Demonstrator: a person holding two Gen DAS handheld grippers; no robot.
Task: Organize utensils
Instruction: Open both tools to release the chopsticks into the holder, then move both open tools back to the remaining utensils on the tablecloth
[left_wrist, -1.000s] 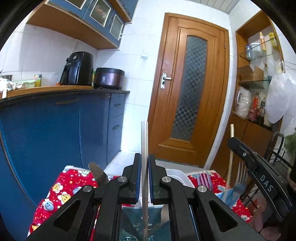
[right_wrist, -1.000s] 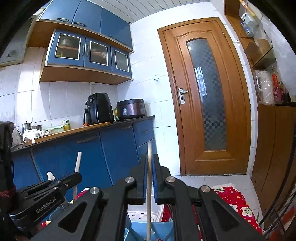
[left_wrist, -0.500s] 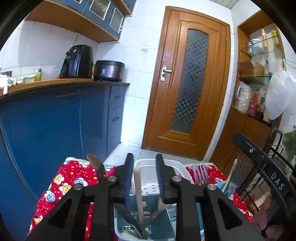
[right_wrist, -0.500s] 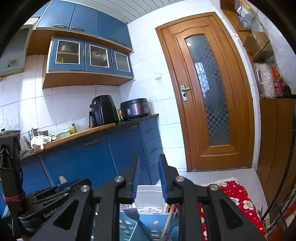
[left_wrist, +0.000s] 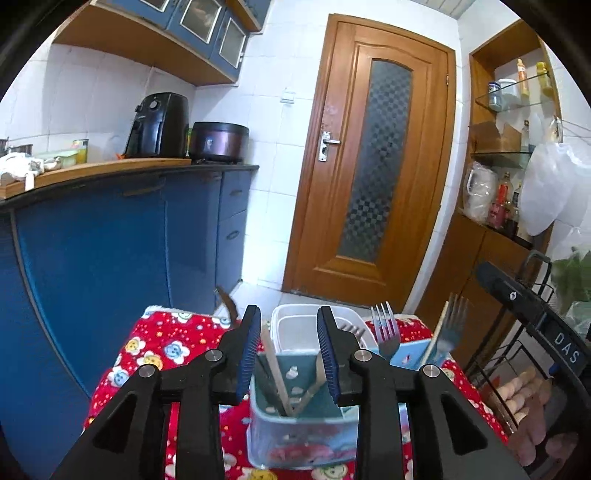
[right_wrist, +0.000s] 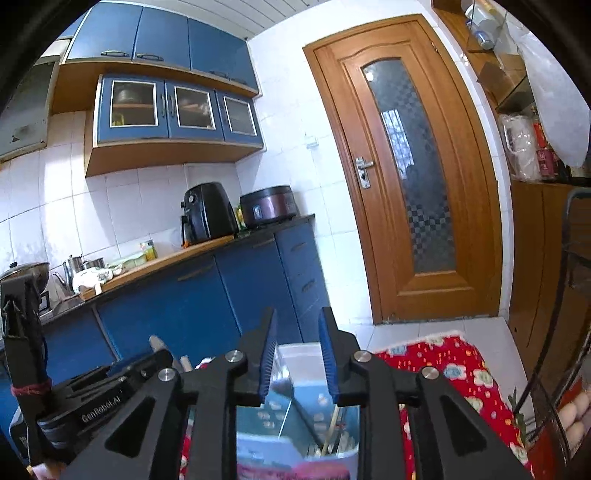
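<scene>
In the left wrist view my left gripper (left_wrist: 288, 350) hovers over a teal utensil holder (left_wrist: 295, 435). Its jaws are opening, and nothing is pressed between the blue pads. A pale chopstick (left_wrist: 275, 365) leans inside the holder below them. Two forks (left_wrist: 384, 328) stand in the compartment to the right. In the right wrist view my right gripper (right_wrist: 297, 354) stands open above the same holder (right_wrist: 295, 417), where a thin chopstick (right_wrist: 332, 424) rests. The holder's bottom is hidden by the grippers.
A white plastic tub (left_wrist: 295, 325) sits behind the holder on the red patterned cloth (left_wrist: 166, 343). A knife tip (left_wrist: 227, 302) pokes up at the left. Blue cabinets (left_wrist: 110, 258) run along the left, a wooden door (left_wrist: 373, 166) is ahead, and a wire rack (left_wrist: 532, 332) stands at the right.
Both grippers were shut on upright chopsticks. They have let go, the chopsticks now rest in the holder, and both grippers have drawn back and up.
</scene>
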